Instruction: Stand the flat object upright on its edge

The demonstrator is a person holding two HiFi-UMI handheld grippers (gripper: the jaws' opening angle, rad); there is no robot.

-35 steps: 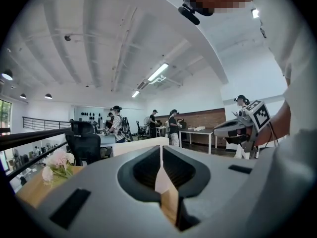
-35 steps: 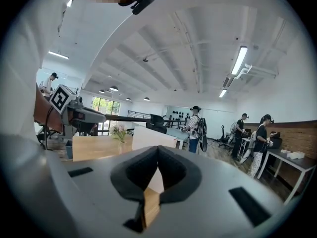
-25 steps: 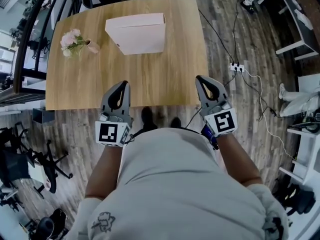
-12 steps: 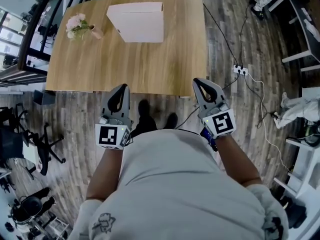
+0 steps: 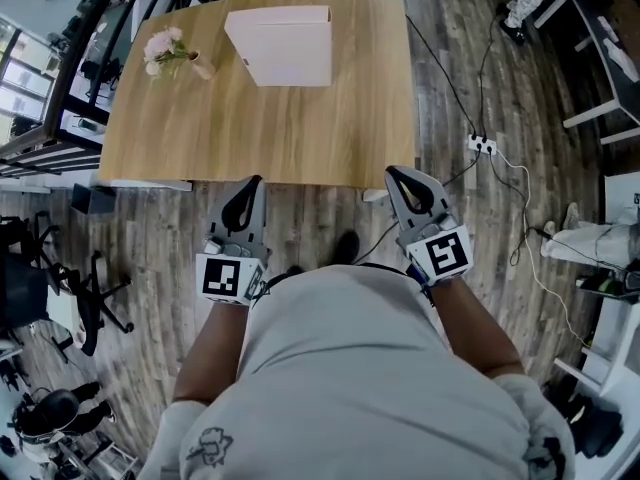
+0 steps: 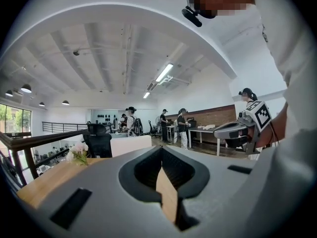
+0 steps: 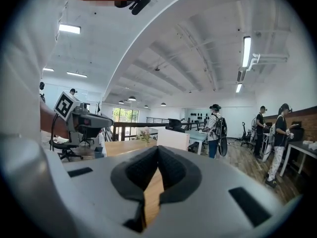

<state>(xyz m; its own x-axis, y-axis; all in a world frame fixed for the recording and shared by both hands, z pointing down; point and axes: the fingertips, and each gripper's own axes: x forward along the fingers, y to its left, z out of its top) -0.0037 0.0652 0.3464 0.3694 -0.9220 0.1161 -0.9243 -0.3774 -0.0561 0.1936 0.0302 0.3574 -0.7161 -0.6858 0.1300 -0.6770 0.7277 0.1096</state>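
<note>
You stand just short of the light wooden desk [image 5: 300, 128], left gripper [image 5: 249, 184] and right gripper [image 5: 396, 174] both closed and empty, while the flat white cardboard box [image 5: 285, 46] lies untouched near its far edge, not yet upended.

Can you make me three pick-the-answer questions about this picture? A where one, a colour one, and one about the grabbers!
1. Where are the flowers?
A) on the table, left of the box
B) on the floor
C) on top of the box

2. What colour is the box?
A) red
B) white
C) black

3. How are the left gripper and right gripper?
A) both wide open
B) both shut
C) one holding the box

Answers: 1 A, they stand near the table's far left corner; 2 B, its top looks white; 3 B, each gripper view shows jaws together, nothing between.
</note>
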